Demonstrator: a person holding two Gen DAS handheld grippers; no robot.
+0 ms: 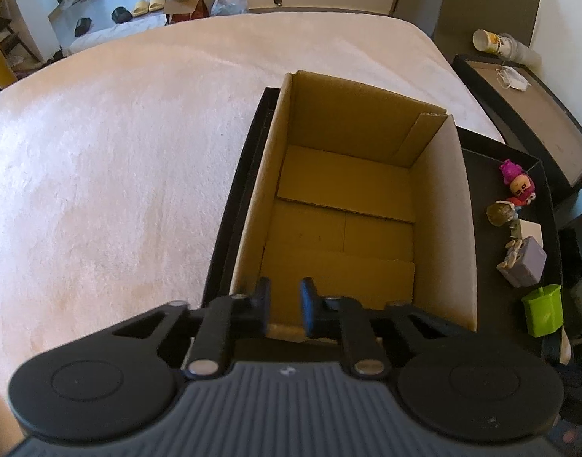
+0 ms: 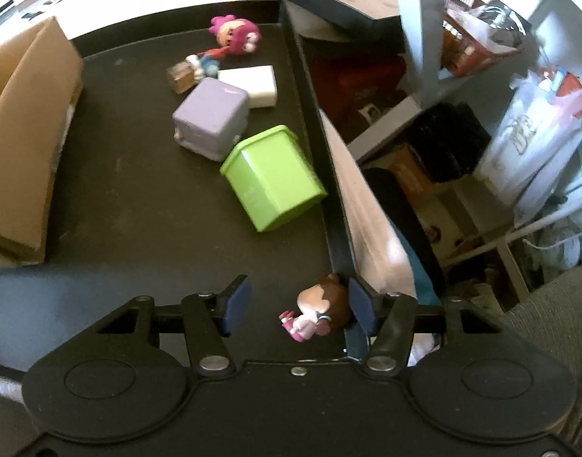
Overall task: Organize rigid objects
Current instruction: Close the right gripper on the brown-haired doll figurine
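Left wrist shows my left gripper [image 1: 285, 306], jaws narrowly parted and holding nothing, over the empty cardboard box [image 1: 448, 205]; right gripper [image 2: 296, 306] gapes around a brown-haired figurine [image 2: 319, 314], toys unsorted on the tray [image 2: 138, 209].

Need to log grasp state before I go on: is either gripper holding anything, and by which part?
Nothing is held. The left gripper is nearly closed on air over the box. The right gripper is open around the doll, not clamped.
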